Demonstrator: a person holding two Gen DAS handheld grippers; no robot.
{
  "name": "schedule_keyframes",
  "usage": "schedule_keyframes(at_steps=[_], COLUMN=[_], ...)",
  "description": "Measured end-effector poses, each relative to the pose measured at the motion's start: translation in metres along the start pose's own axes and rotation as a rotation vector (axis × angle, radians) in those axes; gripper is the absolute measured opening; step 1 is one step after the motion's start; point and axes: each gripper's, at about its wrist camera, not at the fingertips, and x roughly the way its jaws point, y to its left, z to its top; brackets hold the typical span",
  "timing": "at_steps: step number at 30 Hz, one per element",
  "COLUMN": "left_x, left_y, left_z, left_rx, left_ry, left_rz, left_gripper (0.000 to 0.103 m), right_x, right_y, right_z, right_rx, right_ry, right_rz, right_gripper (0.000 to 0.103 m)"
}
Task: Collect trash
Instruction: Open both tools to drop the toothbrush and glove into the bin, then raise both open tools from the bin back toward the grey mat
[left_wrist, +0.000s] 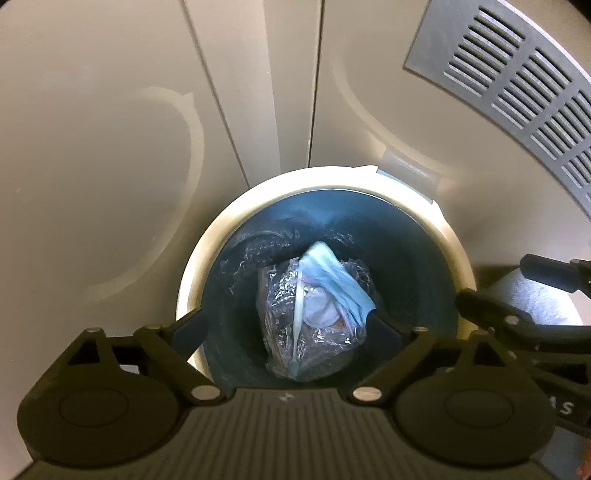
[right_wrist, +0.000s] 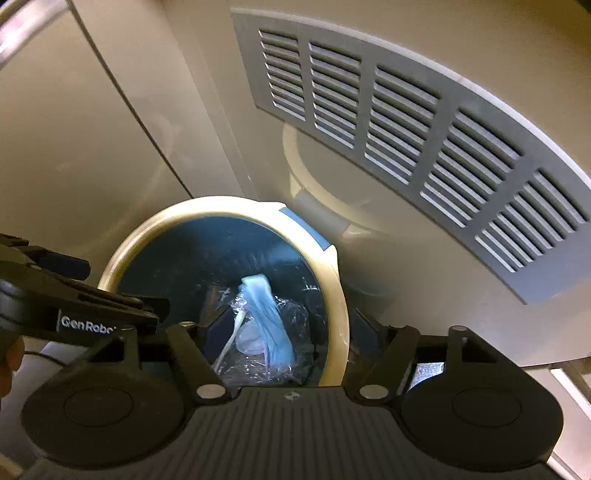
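Note:
A round trash bin with a cream rim (left_wrist: 207, 236) and dark liner stands on the floor, seen from above in both wrist views; its rim also shows in the right wrist view (right_wrist: 341, 295). Inside lies a clear plastic bag of trash with a light blue piece on top (left_wrist: 332, 280) (right_wrist: 264, 306). My left gripper (left_wrist: 284, 325) is open above the bin mouth, fingers wide apart and empty. My right gripper (right_wrist: 280, 332) is open over the bin's right side, also empty. The right gripper shows at the right edge of the left wrist view (left_wrist: 517, 317).
A grey slatted vent grille (right_wrist: 424, 147) sits in the beige floor (left_wrist: 92, 166) beyond the bin, to its right. A floor panel seam (left_wrist: 314, 92) runs away from the bin. A hand (right_wrist: 11, 358) holds the left gripper at the left edge.

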Motion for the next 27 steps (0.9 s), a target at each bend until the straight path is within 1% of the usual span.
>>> schedule_keyframes(at_steps=[8, 10, 11, 15, 18, 20, 23, 27], left_x=[-0.036, -0.051, -0.059, -0.095, -0.114, -0.122, -0.128, -0.132], left_y=[0.000, -0.001, -0.001, 0.004, 0.005, 0.004, -0.003, -0.008], left_z=[-0.013, -0.017, -0.019, -0.034, -0.048, -0.056, -0.068, -0.077], left_rx=[0.066, 0.076, 0.074, 0.047, 0.017, 0.007, 0.026, 0.054], left_ry=[-0.012, -0.022, -0.034, -0.120, -0.161, -0.179, -0.191, -0.195], left_rz=[0.001, 0.009, 0.014, 0.012, 0.004, 0.006, 0.020, 0.057], left_gripper=[0.096, 0.099, 0.103, 0.103, 0.103, 0.103, 0.103, 0.103], right_x=[-0.058, -0.074, -0.084, -0.120, -0.143, -0.151, -0.159, -0.167], right_y=[0.000, 0.004, 0.005, 0.008, 0.009, 0.008, 0.009, 0.018], right_z=[-0.004, -0.004, -0.005, -0.012, -0.020, -0.027, -0.038, -0.052], right_rx=[-0.038, -0.054, -0.060, -0.079, -0.084, -0.086, -0.097, -0.142], right_ry=[-0.066, -0.091, -0.106, -0.183, -0.232, -0.259, -0.297, -0.315], right_rz=[0.077, 0.093, 0.098, 0.116, 0.118, 0.116, 0.111, 0.112], right_gripper=[0.084, 0.086, 0.086, 0.089, 0.090, 0.090, 0.091, 0.094])
